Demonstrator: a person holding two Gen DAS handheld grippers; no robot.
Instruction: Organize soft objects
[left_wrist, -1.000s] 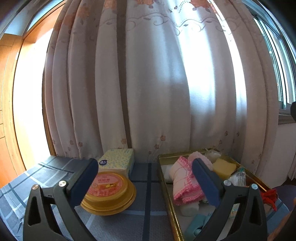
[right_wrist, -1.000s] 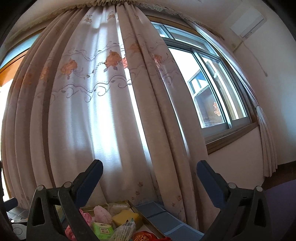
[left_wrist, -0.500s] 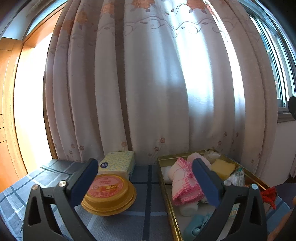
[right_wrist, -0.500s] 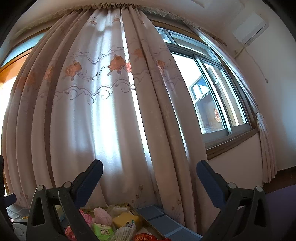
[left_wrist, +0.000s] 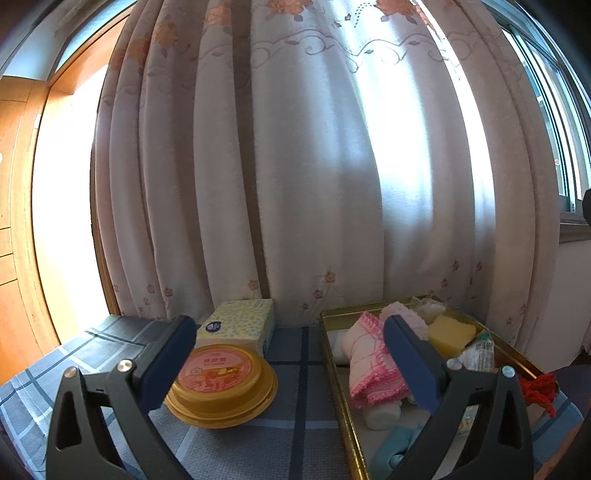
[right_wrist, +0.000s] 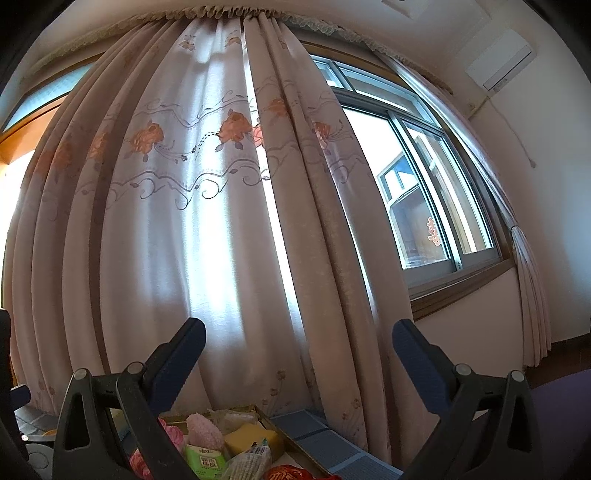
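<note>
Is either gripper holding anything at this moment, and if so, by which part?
Nothing is held. The left gripper and the right gripper both stand open with empty space between their fingers, above the gold tray of soft items.

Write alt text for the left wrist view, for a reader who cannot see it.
An open gripper hovers empty over a checked tablecloth. Between its fingers sit a round yellow tub in front of a tissue box, and to the right a gold tray of soft things, among them a pink cloth. Curtains hang behind.
</note>
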